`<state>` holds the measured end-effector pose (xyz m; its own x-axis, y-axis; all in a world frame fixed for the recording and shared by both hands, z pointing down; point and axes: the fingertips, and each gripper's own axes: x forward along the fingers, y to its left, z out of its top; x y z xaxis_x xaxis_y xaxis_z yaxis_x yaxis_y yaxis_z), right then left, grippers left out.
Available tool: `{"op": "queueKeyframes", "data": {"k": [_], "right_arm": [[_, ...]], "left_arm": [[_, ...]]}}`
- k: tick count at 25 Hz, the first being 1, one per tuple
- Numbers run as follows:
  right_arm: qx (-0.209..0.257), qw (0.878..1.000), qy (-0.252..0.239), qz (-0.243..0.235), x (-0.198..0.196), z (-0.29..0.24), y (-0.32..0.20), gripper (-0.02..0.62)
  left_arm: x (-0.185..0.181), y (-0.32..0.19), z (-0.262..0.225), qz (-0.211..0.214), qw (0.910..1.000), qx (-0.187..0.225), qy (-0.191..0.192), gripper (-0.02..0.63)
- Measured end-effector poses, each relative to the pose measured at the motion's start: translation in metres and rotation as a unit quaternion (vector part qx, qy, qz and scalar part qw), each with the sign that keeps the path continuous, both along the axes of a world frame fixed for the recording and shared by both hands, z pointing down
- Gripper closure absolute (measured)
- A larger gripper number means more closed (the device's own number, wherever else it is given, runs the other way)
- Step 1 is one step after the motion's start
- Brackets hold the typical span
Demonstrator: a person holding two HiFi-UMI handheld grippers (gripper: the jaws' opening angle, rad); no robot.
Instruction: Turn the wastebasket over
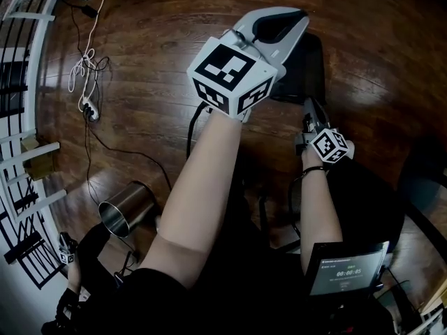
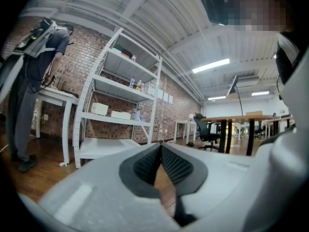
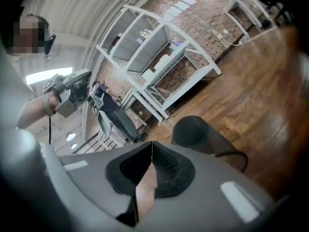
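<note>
Basket: black basket [image 1: 309, 72] on the wood floor [image 1: 140, 82] ahead of the person, its left side hidden behind the raised left tongs [image 1: 293, 21].
Basket axis: upright as the right gripper view shows it. The closed end faces up and the wider rim is down at the floor.
Left tongs: clenched, pads meeting at the tips, nothing between them.
Right tongs [image 1: 309, 110]: clenched and empty, low, tips just beside the basket's near side and aimed at it.
Elsewhere: steel can [image 1: 127, 208] on its side, well apart at lower left.
</note>
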<state>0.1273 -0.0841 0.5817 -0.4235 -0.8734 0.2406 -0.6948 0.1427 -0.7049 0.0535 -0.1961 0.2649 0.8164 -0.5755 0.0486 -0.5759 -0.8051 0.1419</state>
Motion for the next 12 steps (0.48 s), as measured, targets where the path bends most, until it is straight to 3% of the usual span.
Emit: {"op": "queueKeyframes", "data": {"k": [7, 10, 12], "right_arm": [[-0.047, 0.987, -0.123, 0.095, 0.017, 0.050, 0.029, 0.571], [-0.077, 0.968, -0.189, 0.148, 0.022, 0.078, 0.040, 0.534], [-0.073, 0.951, -0.234, 0.187, 0.030, 0.091, 0.039, 0.501]], "left_arm": [[-0.002, -0.002, 0.000, -0.002, 1.0000, -0.002, 0.003, 0.603], [-0.005, -0.001, -0.002, -0.004, 1.0000, -0.001, 0.005, 0.603], [-0.007, -0.001, -0.004, -0.007, 0.9999, 0.000, 0.007, 0.603]]}}
